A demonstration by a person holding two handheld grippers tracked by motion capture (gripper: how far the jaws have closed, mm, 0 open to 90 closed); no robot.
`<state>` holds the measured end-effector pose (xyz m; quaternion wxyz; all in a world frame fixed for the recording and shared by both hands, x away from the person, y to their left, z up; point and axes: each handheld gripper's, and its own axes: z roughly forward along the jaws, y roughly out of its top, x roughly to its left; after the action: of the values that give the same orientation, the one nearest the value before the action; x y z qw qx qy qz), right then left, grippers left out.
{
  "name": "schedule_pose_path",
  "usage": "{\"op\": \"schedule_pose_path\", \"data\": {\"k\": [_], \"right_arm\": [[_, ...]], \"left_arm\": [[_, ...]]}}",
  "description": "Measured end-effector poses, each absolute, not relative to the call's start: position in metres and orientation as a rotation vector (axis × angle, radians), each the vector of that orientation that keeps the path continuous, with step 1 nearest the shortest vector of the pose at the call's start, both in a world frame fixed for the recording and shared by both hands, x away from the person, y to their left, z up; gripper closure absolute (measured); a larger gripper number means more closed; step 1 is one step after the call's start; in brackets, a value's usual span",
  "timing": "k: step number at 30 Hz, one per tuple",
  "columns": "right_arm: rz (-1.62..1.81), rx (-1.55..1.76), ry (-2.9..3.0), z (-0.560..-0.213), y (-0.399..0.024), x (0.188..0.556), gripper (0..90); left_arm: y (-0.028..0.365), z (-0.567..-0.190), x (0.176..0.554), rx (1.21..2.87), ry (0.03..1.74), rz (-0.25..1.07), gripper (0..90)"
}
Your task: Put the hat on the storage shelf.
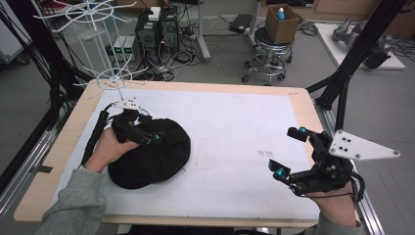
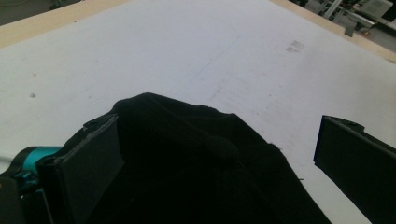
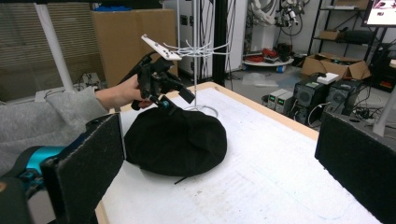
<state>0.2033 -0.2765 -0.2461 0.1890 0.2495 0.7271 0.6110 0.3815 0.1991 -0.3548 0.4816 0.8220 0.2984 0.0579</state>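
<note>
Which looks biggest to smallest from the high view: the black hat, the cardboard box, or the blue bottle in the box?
1. black hat
2. cardboard box, though it sits farther back, so it may be bigger than it looks
3. blue bottle

One black hat on one table; one white wire rack, two grippers, one stool, one cardboard box.

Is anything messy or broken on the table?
Nothing looks broken or spilled. A black hat lies slumped on the white table instead of hanging on the white wire rack behind it. The left gripper is over the hat with its jaws apart.
</note>
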Motion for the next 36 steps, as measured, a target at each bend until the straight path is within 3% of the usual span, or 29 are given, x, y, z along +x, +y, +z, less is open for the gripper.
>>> {"op": "schedule_pose_path", "data": {"k": [22,32,36], "right_arm": [[1.715,0.697,2.061,-0.247,-0.277,0.203,0.8],[1.713,0.692,2.069,-0.247,-0.276,0.204,0.7],[1.716,0.702,2.058,-0.248,-0.276,0.205,0.7]], "left_arm": [[0.189,-0.373,0.391,2.135,0.775,0.144,3.7],[0.190,-0.374,0.392,2.155,0.783,0.124,16.7],[0.189,-0.375,0.392,2.176,0.781,0.125,25.9]]}}
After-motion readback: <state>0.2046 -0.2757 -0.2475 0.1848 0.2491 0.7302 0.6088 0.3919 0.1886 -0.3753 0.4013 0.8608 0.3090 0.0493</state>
